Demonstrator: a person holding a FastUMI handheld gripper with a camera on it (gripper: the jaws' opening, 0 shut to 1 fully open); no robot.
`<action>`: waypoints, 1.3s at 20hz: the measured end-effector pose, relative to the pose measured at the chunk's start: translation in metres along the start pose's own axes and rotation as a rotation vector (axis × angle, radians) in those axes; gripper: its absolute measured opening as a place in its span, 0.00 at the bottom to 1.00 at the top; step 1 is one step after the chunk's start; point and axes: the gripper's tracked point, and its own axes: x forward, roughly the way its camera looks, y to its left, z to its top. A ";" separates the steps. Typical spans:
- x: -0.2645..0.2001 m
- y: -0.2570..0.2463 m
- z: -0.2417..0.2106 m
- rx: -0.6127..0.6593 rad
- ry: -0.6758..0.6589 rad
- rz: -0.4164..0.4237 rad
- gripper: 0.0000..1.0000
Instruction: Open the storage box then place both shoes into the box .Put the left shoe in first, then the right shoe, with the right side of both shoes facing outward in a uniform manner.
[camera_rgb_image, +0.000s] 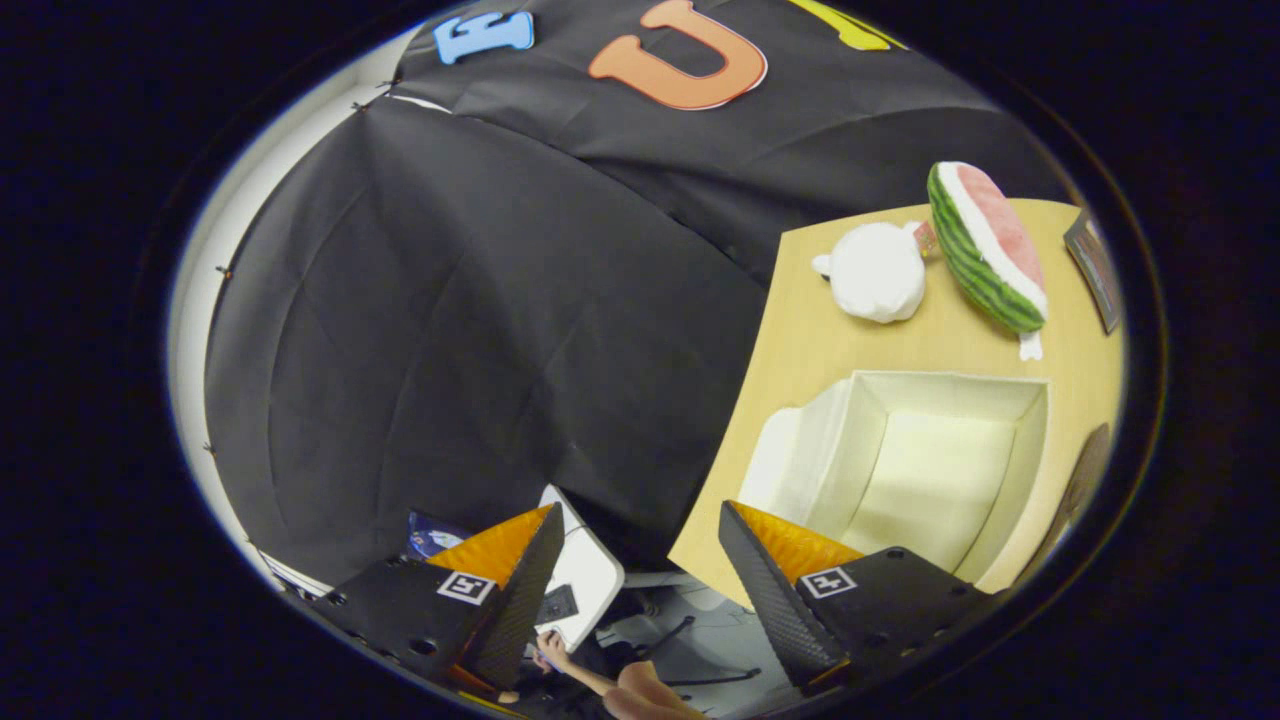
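The cream storage box (900, 420) stands open on the wooden table (800, 340), its lid folded off toward the table's edge, and its inside is bare. My gripper (640, 545) hangs open with nothing between its fingers. One finger (770, 590) overlaps the box's near corner; the other finger (520, 590) is off the table, over the booth floor. The view is tilted, so the table appears rolled to one side.
A white plush toy (878, 272) and a watermelon-slice plush (985, 248) lie on the table beyond the box. A dark framed item (1095, 268) sits at the table's far corner. Below the fingers are a small white table (585, 575) and a person's arm (620, 685).
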 end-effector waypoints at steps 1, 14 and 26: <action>-0.006 -0.012 -0.001 -0.019 -0.003 -0.021 0.95; -0.136 -0.239 -0.042 0.050 -0.045 -0.340 0.96; -0.194 -0.412 -0.126 0.124 0.086 -0.590 0.84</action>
